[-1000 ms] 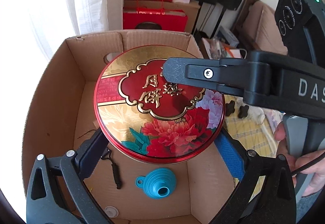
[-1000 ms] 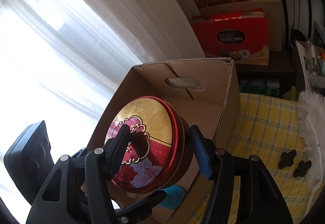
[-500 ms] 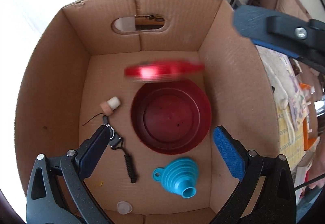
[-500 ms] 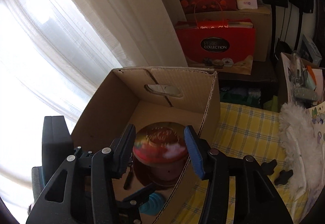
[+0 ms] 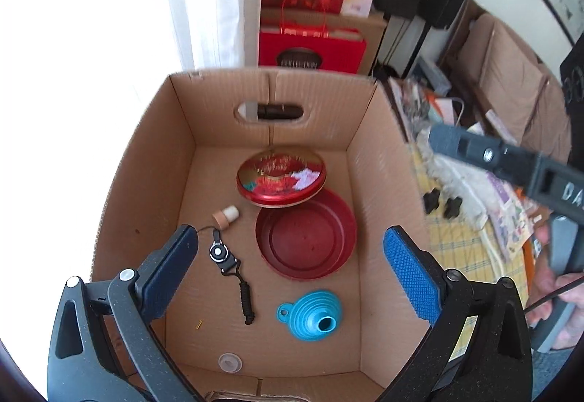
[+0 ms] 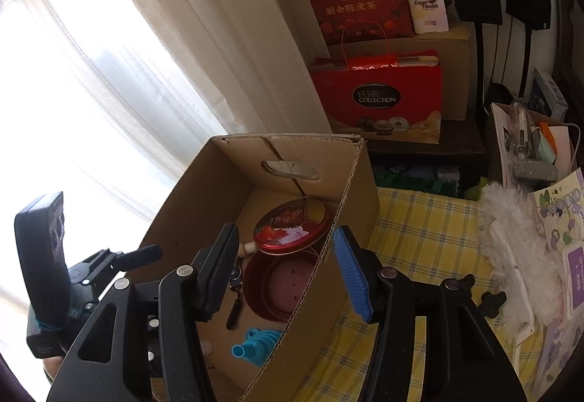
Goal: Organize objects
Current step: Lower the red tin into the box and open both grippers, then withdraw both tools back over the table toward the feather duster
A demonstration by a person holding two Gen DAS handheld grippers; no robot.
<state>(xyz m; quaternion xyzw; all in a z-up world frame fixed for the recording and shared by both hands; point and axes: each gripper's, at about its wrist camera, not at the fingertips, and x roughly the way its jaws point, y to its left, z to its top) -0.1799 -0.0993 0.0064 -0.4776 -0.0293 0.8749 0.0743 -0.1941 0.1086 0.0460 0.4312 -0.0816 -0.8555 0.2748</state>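
Inside the cardboard box (image 5: 153, 161), on its floor: a round red tin base (image 5: 306, 236), open side up, plain dark red within, a raised inner ring showing. Tin lid (image 5: 280, 179) tilted, one edge propped on the far rim of the base, the other toward the back wall below the oval hand-hole; top printed gold and red with peony blooms in red, pink and white plus teal leaves, side band glossy red. From the right wrist view the same lid (image 6: 291, 226) leaning over the base (image 6: 281, 289), small spots of light on the base's floor.

Near the front of the box a teal collapsible funnel (image 5: 310, 313), lying on its side, spout toward the camera. Left of the base a black lanyard clip (image 5: 230, 274) stretched out lengthwise, a small cork stopper (image 5: 226, 216) beyond it, a clear plastic cap (image 5: 230, 362) by the near wall.

Left gripper (image 5: 290, 261) above the box, jaws spread wide, nothing between the blue pads. Right gripper (image 6: 286, 278) straddling the box's side wall from above, jaws opening, empty, no contact with tin or cardboard. Yellow checked cloth (image 6: 419, 230) beside the box, a white feather duster (image 6: 511, 248) lying on it.
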